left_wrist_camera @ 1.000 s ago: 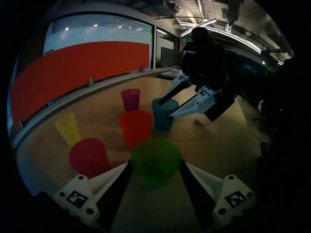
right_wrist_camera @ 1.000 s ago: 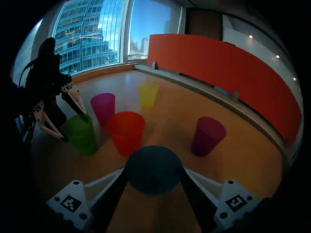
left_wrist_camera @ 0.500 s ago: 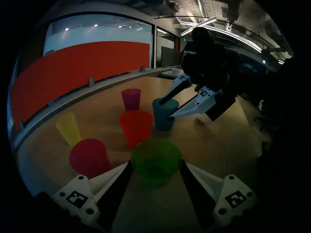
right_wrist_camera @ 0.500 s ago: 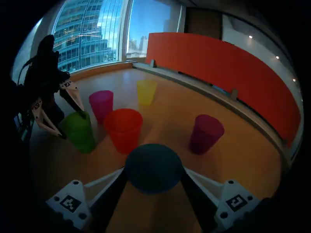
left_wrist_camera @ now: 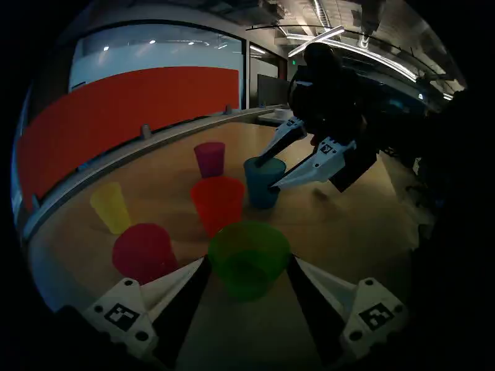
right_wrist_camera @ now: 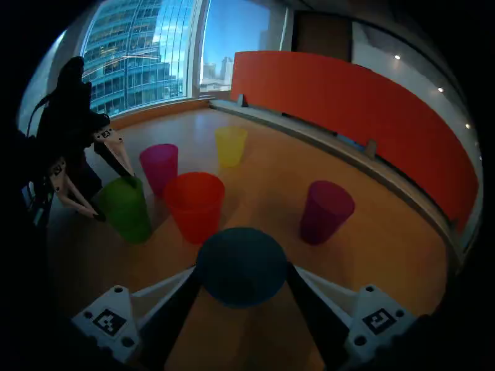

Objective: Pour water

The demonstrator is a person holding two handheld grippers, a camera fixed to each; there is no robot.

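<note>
Claw on left (left_wrist_camera: 249, 264) clamps green cup (left_wrist_camera: 249, 247), claw on right (right_wrist_camera: 243, 269) clamps teal cup (right_wrist_camera: 241, 256)

Left gripper view: on the table (left_wrist_camera: 352, 235), nearest cup (left_wrist_camera: 249, 260) at lower centre, middle cup (left_wrist_camera: 216, 203) behind it, back cup (left_wrist_camera: 210, 157) and right cup (left_wrist_camera: 263, 180) beyond, left cup (left_wrist_camera: 110, 206) and lower-left cup (left_wrist_camera: 141, 250) at left.

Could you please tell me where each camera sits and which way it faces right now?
Left gripper view: rides the left gripper, closed round a translucent green plastic cup, facing the right gripper and the dark shape holding it.
Right gripper view: rides the right gripper, closed round a teal plastic cup, facing the windows, the left gripper at its left.
Shared: both grippers and cups, the red plastic cup, the wooden table, the orange wall panel; the cameras look roughly toward each other.
</note>
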